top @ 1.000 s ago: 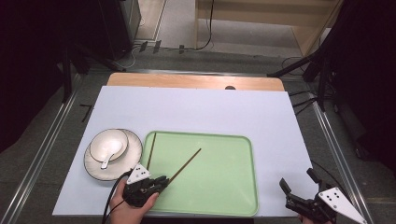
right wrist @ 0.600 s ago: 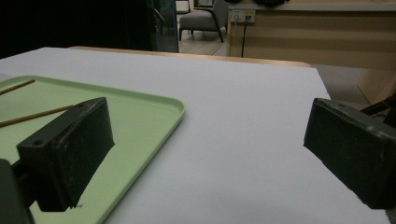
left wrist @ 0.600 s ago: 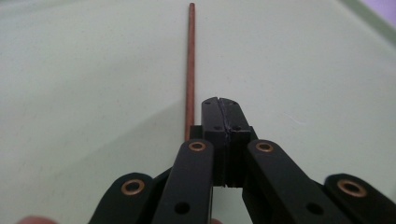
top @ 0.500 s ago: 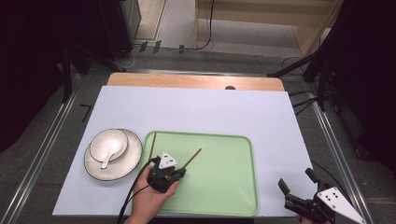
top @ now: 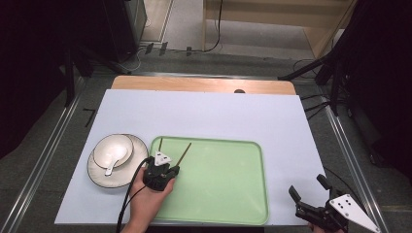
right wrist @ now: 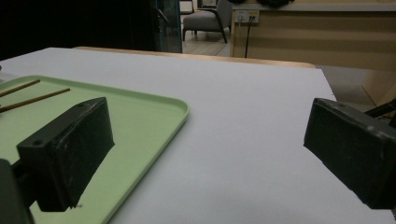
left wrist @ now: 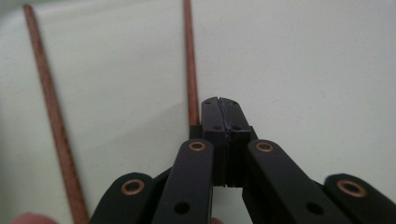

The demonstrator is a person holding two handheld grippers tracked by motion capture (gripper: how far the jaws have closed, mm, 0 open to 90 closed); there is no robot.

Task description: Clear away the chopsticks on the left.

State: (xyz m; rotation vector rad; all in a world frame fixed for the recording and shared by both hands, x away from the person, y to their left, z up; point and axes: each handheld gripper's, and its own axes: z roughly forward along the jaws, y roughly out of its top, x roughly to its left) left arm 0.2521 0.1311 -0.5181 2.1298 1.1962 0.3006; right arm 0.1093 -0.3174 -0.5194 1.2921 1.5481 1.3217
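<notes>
Surface: white counter [top: 204, 116] with a green tray [top: 228, 194] at the near middle, and a dark room behind it.
Held chopstick: the left gripper [top: 163, 171] has its jaws closed on the near end of one brown chopstick [top: 183, 152]; in the left gripper view this stick [left wrist: 189, 60] comes out beside the shut jaws and runs straight away from them.
Position: the held chopstick is over the left part of the tray; whether its far tip touches the tray floor I cannot tell.
Change: compared with a second ago, the left gripper is now further over the tray and further from the person, and the stick stands steeper, closer to the line of the second chopstick [top: 160, 144].
Meaning: I judge that the stick is being brought beside its partner, so the pair is almost made.
Long axis: it runs from the jaws away from the person and a little to the right; the free tip points to the far side of the tray.
Second chopstick: it lies just beside, at the left edge of the tray, nearly parallel [left wrist: 51, 116].
Plate and bowl: plate [top: 99, 172] left of the tray, with a bowl [top: 112, 148] and a spoon [top: 114, 162] on it.
Right gripper: right gripper [top: 311, 206] is at the near right corner, its jaws wide open and empty.
</notes>
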